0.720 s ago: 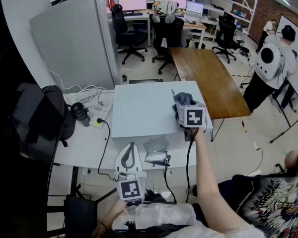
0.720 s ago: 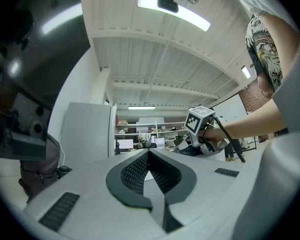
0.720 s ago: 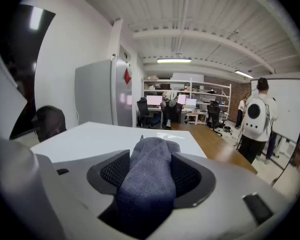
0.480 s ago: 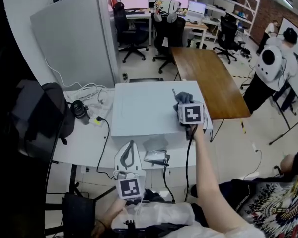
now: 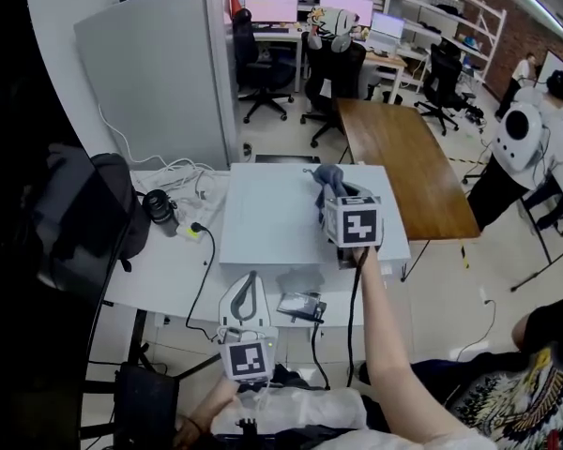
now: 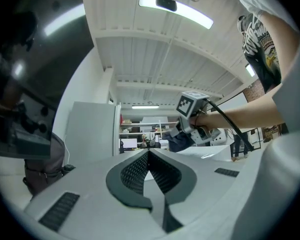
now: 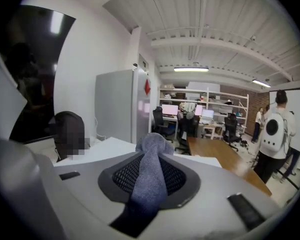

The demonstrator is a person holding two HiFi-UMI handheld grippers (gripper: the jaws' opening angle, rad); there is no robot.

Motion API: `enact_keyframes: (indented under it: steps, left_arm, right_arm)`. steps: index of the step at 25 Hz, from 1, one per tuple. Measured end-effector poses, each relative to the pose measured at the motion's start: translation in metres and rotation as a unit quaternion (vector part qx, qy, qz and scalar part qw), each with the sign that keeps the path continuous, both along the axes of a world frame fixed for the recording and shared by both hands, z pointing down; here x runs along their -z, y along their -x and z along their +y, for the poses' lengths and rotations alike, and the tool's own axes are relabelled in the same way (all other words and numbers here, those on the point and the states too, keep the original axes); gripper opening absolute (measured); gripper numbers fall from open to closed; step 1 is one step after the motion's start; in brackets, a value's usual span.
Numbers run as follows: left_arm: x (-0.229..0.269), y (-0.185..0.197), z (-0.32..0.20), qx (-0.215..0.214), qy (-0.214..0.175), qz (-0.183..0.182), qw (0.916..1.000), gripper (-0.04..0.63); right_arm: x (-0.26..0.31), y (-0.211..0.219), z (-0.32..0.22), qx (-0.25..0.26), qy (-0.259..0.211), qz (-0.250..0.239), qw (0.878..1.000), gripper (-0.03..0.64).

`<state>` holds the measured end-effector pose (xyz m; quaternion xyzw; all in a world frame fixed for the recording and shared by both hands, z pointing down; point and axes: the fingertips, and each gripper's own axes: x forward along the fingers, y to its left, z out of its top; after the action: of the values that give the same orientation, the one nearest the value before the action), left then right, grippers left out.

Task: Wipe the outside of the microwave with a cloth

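One cloth (image 5: 326,177), which you are pinching in the right gripper (image 5: 337,199) over the microwave (image 5: 267,223) top, left gripper (image 5: 247,287) idling closed and empty: dragging hard is risking pulling it free.

Cloth (image 7: 151,176): blue-grey, fine nubbly weave. Microwave (image 5: 272,218): plain pale grey-white on top; tabletop (image 5: 159,275) white. Right gripper (image 5: 336,198) and left gripper (image 5: 247,287): off-white shells, each with a cube bearing black-and-white square markers, and jaws lined dark grey in a mesh pattern. Neighbouring table (image 5: 403,157): mid-brown with wood grain; backpack (image 5: 108,209) black; partition (image 5: 159,73) flat light grey.
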<state>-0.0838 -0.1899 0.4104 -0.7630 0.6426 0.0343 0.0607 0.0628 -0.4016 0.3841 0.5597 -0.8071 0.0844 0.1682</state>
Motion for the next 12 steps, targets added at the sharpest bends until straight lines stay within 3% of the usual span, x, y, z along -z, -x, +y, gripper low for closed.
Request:
enact_keyframes:
  steps: [2, 6, 12]
  left_arm:
    - [0.002, 0.005, 0.000, 0.005, -0.004, -0.001, 1.0000, -0.008]
    - [0.007, 0.015, 0.003, 0.011, -0.010, -0.007, 0.9999, -0.007]
    - [0.008, 0.050, 0.004, 0.041, -0.009, -0.019, 0.9989, -0.007]
  right_arm:
    - [0.014, 0.051, -0.006, 0.043, -0.016, 0.001, 0.999, 0.095]
    - [0.000, 0.138, -0.020, 0.104, -0.005, 0.033, 0.994, 0.095]
    - [-0.023, 0.212, -0.050, 0.149, 0.027, 0.068, 0.986, 0.095]
